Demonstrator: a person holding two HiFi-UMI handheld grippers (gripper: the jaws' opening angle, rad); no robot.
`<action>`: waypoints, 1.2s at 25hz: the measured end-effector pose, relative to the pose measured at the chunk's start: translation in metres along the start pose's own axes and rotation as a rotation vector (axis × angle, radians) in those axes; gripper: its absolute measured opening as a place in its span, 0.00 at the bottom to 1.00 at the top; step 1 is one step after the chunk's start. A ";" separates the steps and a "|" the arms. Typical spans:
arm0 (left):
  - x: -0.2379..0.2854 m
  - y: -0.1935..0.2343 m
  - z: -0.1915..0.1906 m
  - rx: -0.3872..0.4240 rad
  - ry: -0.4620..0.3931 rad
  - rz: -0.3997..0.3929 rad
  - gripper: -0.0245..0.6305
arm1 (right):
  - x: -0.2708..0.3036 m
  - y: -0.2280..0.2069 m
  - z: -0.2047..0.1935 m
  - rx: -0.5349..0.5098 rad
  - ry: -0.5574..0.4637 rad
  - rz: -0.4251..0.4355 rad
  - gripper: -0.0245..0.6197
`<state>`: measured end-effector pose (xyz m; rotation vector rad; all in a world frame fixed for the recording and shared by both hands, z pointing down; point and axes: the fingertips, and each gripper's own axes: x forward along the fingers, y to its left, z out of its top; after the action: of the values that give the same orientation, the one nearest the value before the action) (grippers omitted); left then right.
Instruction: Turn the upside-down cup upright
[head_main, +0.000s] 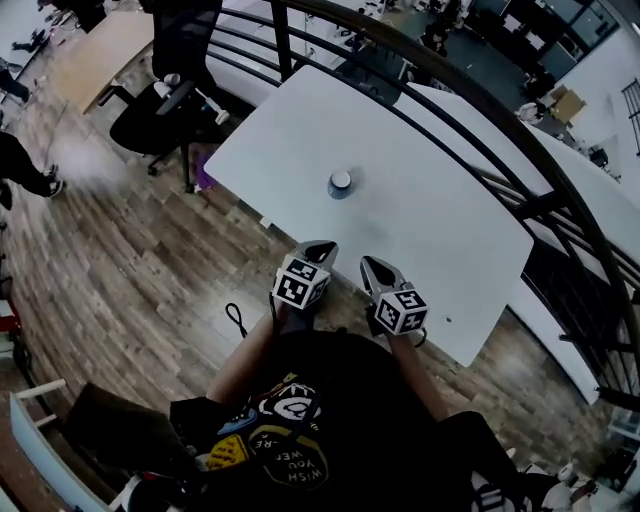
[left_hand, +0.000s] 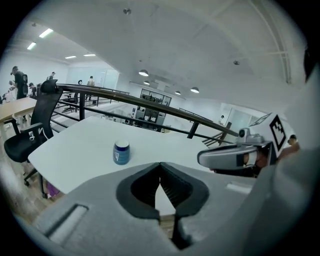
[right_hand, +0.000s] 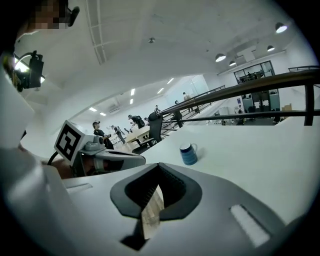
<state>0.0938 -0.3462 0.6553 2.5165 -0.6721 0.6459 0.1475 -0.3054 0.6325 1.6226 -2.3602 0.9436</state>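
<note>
Cup (head_main: 340, 184): stood inverted mid-desk (head_main: 450, 210), axis upright | found at 12 o'clock of left tongs (head_main: 319, 246), 11 o'clock of right tongs (head_main: 372, 262), well apart | left judged nearer | both tongs pressed together, empty.

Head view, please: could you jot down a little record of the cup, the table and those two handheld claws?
table: white, beside a dark railing
cup: blue mug, upside down, standing alone on the table
left gripper: shut, empty, short of the mug
right gripper: shut, empty, short of the mug
nearby: black office chair on the wood floor
</note>
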 end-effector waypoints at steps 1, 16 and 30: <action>0.010 0.021 0.008 0.011 0.011 0.005 0.05 | 0.016 -0.004 0.008 -0.002 0.001 -0.013 0.04; 0.125 0.137 0.041 0.080 0.158 0.022 0.09 | 0.157 -0.081 -0.011 -0.216 0.060 -0.139 0.18; 0.129 0.159 0.049 0.060 0.170 0.115 0.09 | 0.267 -0.142 -0.019 -0.372 0.127 -0.221 0.72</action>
<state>0.1211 -0.5397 0.7338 2.4548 -0.7491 0.9223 0.1566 -0.5411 0.8227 1.5783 -2.0649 0.5108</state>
